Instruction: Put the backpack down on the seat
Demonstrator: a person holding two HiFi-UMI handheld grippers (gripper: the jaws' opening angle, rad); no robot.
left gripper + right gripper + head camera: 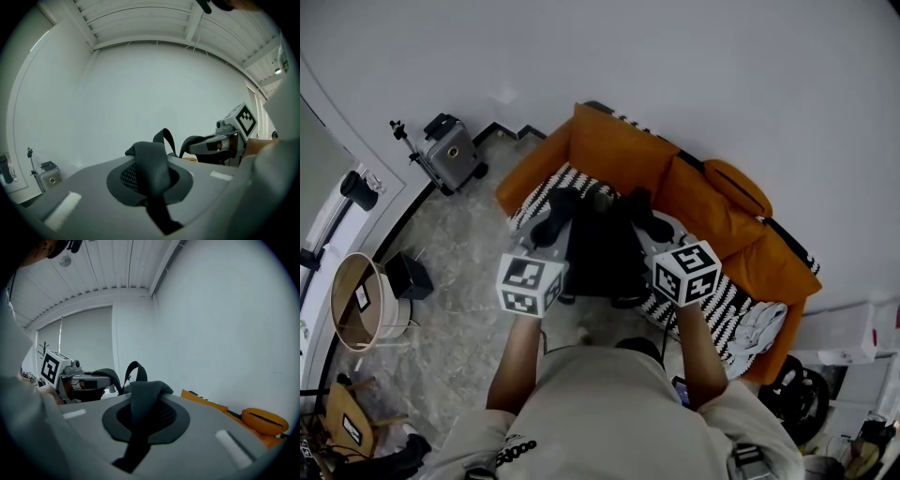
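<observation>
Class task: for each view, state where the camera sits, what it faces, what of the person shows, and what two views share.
Head view: on the head, looking down at backpack and orange sofa; forearms, left gripper, right gripper show.
Left gripper view: on that gripper, facing the white wall; jaws shut on a black strap.
Right gripper view: likewise, jaws on a second strap.
Shared: each gripper view shows the other gripper.

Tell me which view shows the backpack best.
The head view: the backpack hangs between the left gripper and right gripper above the sofa. The left gripper view shows only a strap pinched in its jaws; the right gripper view, the other strap.
</observation>
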